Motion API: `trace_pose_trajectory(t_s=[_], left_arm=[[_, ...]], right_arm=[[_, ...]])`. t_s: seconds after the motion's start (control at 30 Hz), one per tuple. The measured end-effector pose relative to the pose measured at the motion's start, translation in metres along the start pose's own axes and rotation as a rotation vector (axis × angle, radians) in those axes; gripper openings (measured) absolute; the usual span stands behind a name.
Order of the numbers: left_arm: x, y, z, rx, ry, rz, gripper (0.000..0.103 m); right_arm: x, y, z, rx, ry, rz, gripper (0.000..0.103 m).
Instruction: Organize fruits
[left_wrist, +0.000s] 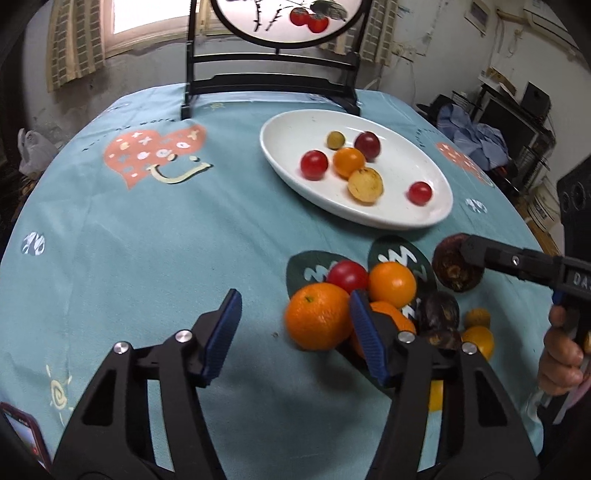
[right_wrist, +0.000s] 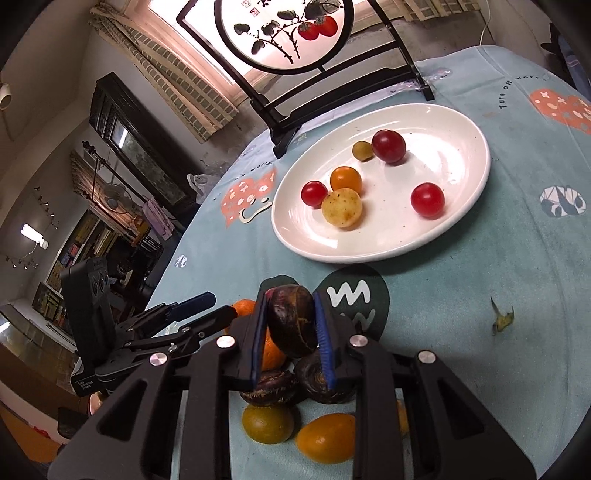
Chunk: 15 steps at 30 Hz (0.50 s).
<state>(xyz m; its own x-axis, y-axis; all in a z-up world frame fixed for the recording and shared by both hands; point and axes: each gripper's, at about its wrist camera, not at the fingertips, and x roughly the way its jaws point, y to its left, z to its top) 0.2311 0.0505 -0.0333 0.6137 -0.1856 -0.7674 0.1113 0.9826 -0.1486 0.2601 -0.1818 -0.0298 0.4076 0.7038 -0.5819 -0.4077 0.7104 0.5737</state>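
I'm gripping a dark brown water chestnut (right_wrist: 291, 319) in my right gripper (right_wrist: 290, 325); the blue pads (right_wrist: 322, 332) are pressing both its sides and it's sitting clear of the tablecloth (left_wrist: 147, 240). In the left wrist view the same chestnut (left_wrist: 452, 267) is showing at the tip of the right gripper (left_wrist: 469, 254), above the fruit pile.

Under and just behind my right fingers, two more water chestnuts (right_wrist: 269, 386) are lying on the cloth, with a greenish-yellow fruit (right_wrist: 267, 422) and a yellow-orange one (right_wrist: 325, 437) closer to me.

My left gripper (left_wrist: 295, 332) is hanging wide open, holding nothing. Its right pad (left_wrist: 364, 334) is sitting just in front of a large orange (left_wrist: 317, 321); I can't tell if they're touching. Beyond that: a red tomato (left_wrist: 347, 275) and a smaller orange (left_wrist: 392, 283), bunched together.

Ahead of both tools, the white oval plate (right_wrist: 461, 218) is carrying six small fruits: three red tomatoes, one orange, one pale yellow speckled, one small olive-green. Past the plate, a black-framed round painted screen (right_wrist: 284, 33) is standing on the table.
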Motion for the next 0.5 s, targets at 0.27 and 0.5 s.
trace_pose_trajectory(t_s=[0.27, 0.5], left_arm=[[-0.004, -0.001, -0.008, 0.133, -0.003, 0.015, 0.062], [-0.002, -0.005, -0.016, 0.238, 0.036, -0.015, 0.062]], right_arm=[[-0.002, 0.000, 0.000, -0.003, -0.009, 0.005, 0.026], [-0.004, -0.001, 0.000, 0.004, -0.013, 0.006, 0.026]])
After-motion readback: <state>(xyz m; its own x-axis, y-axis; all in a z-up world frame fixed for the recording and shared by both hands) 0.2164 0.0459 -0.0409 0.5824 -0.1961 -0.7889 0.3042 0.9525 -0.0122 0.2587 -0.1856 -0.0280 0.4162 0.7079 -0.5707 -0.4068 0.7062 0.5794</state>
